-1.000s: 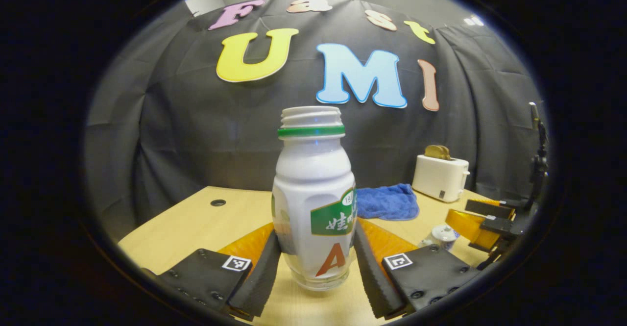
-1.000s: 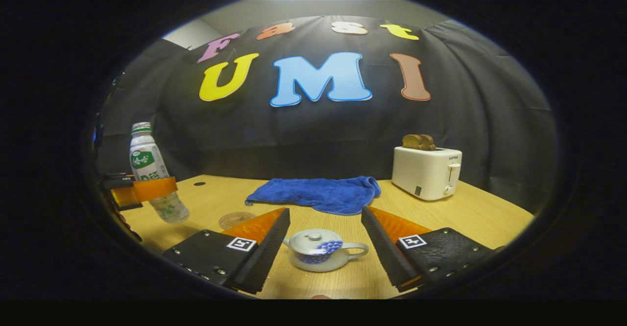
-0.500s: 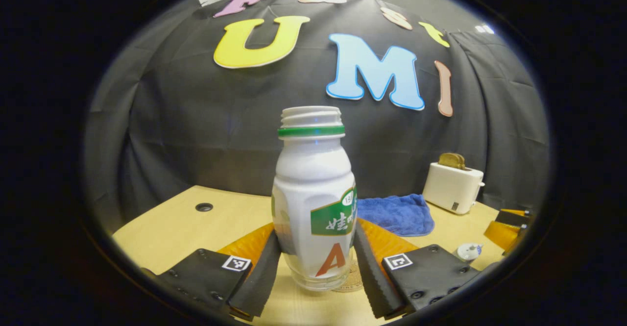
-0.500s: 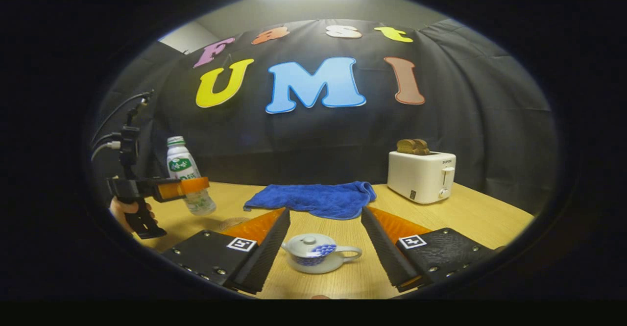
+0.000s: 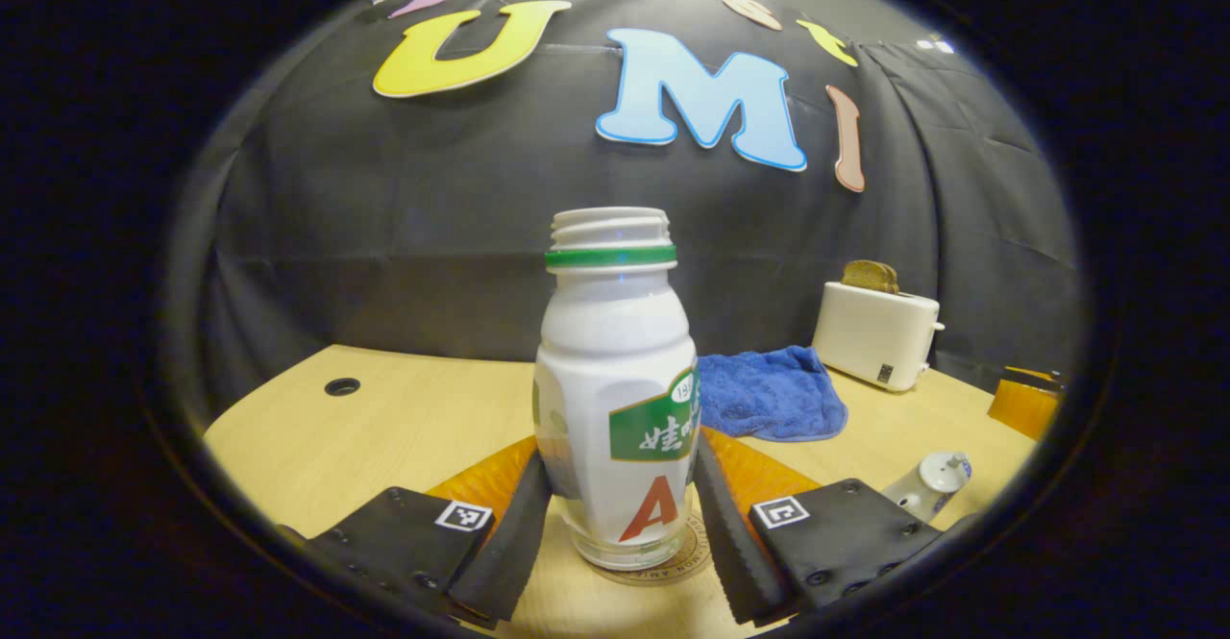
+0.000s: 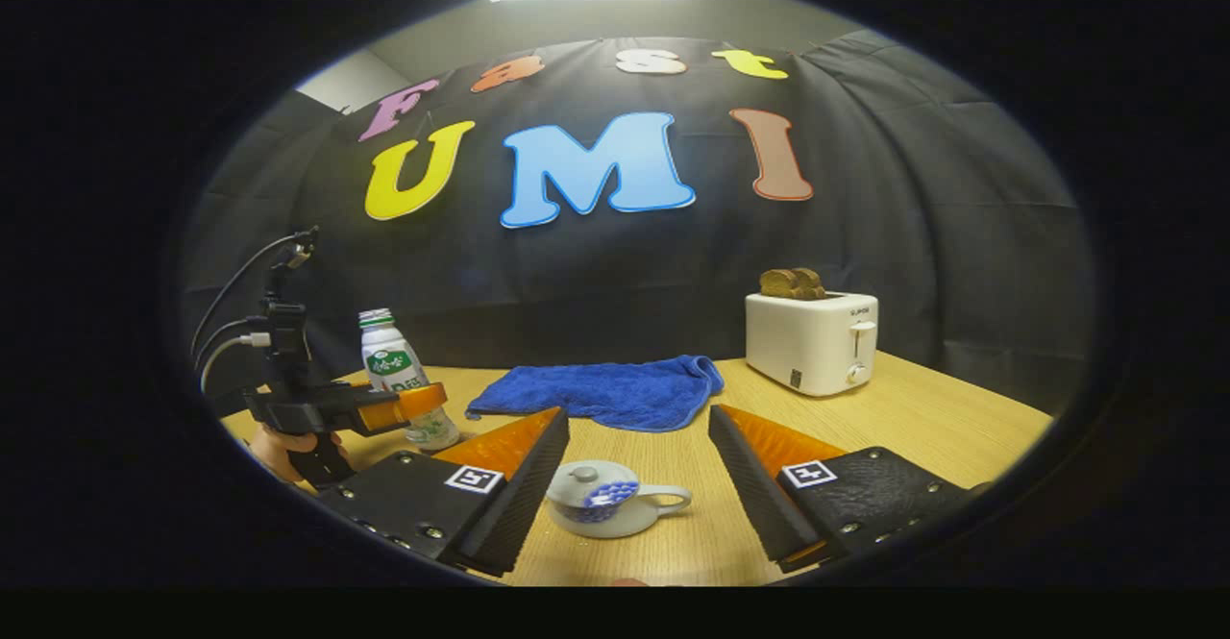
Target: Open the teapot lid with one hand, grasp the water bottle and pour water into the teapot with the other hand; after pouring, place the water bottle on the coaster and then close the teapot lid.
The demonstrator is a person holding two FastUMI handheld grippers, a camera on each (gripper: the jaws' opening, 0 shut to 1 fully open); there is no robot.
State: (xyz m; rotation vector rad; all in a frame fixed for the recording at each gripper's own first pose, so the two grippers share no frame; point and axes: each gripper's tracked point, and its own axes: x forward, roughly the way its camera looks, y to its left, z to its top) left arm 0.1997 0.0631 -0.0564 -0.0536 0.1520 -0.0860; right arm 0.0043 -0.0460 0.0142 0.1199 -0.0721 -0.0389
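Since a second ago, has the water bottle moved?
Yes. In the right gripper view the water bottle has come down from above the table and sits upright at tabletop level, left of the blue towel.

We count one white plastic water bottle with a green neck ring (image 5: 615,389), one small white-and-blue ceramic teapot (image 6: 605,507) with its one lid on, one round brown coaster (image 5: 687,552), one crumpled blue towel (image 6: 605,392), one white toaster (image 6: 812,341), and one pale wooden bench (image 6: 922,428).
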